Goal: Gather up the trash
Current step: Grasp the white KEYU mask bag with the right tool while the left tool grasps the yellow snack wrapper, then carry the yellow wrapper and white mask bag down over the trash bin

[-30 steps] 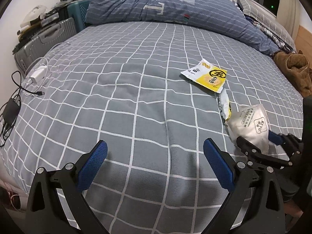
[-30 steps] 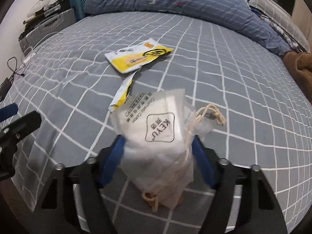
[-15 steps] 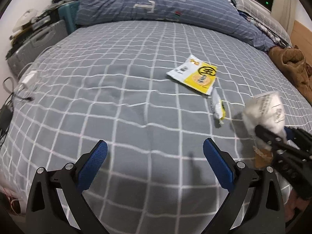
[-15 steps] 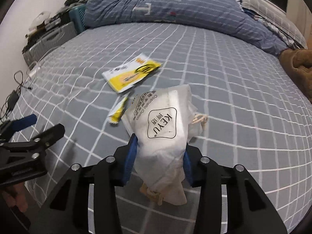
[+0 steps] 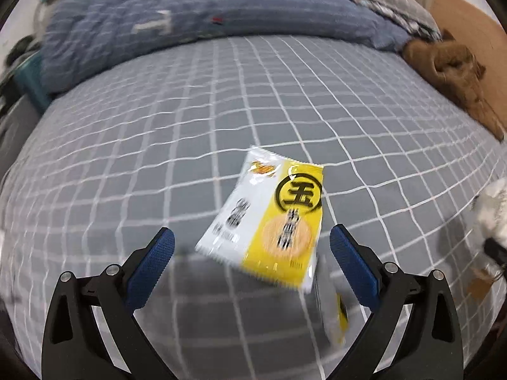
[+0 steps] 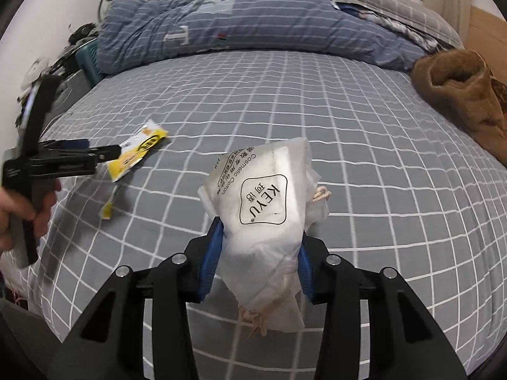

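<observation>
A yellow-and-white snack wrapper lies flat on the grey checked bed sheet. My left gripper is open and hovers just above it, one finger to each side. A torn yellow strip lies by the right finger. In the right wrist view, my right gripper is shut on a crumpled white cotton-pad bag with a cord, held above the sheet. That view also shows the left gripper in a hand, over the wrapper, with the strip below it. The bag shows at the left wrist view's right edge.
A rumpled blue striped quilt lies across the far end of the bed. A brown fleece garment sits at the right edge. Suitcases and clutter stand past the left edge.
My left gripper has swung right across the bed until the wrapper lies between its fingers. My right gripper has closed on the white bag and lifted it off the sheet.
</observation>
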